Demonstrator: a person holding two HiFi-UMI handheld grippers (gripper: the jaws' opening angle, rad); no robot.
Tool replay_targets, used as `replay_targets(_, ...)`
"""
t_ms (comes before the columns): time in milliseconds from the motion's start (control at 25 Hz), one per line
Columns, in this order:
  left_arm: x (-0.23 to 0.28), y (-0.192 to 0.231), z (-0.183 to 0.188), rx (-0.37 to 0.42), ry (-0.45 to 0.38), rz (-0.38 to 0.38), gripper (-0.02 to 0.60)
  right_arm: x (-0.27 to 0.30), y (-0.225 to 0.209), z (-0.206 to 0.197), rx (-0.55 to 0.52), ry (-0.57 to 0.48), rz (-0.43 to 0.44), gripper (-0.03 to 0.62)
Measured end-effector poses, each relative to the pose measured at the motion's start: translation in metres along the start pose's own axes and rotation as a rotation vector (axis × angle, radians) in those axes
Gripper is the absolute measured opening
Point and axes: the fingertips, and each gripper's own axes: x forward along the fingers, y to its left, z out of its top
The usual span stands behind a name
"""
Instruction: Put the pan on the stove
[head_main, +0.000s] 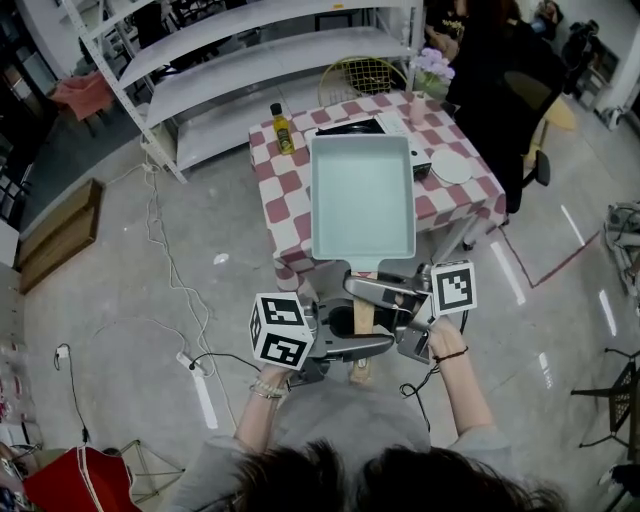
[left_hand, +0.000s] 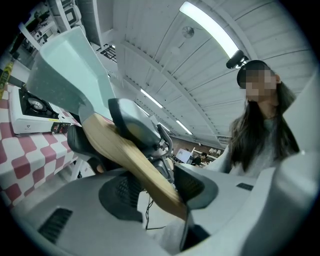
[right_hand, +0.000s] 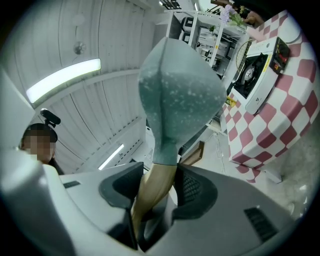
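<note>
A pale teal rectangular pan (head_main: 362, 195) hangs in the air over the near edge of the checked table (head_main: 283, 215). Both grippers hold its wooden handle (head_main: 362, 318). My left gripper (head_main: 360, 346) is shut on the handle's end from the left. My right gripper (head_main: 366, 292) is shut on it nearer the pan, from the right. In the left gripper view the handle (left_hand: 135, 160) runs slantwise between my left gripper's (left_hand: 155, 187) pads up to the pan (left_hand: 70, 65). The right gripper view has the pan (right_hand: 177, 95) above my right gripper (right_hand: 157, 187). The stove (head_main: 420, 158) is mostly hidden behind the pan.
The stove (left_hand: 32, 110) is a white single burner on the red-and-white cloth, also seen in the right gripper view (right_hand: 257, 75). A yellow bottle (head_main: 281, 128) and a white plate (head_main: 451, 166) flank it. Shelves (head_main: 260, 60) stand behind, with a person in black (head_main: 490, 60) at the far right.
</note>
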Motion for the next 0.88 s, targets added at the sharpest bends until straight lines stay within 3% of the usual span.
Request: replay_targets(880, 0.021, 0.119, 0.056, -0.053, 0.018, -0.023, 0.195, -0.015, -0.088, 0.104, 0.056, -0.045, -0.028, 0.196)
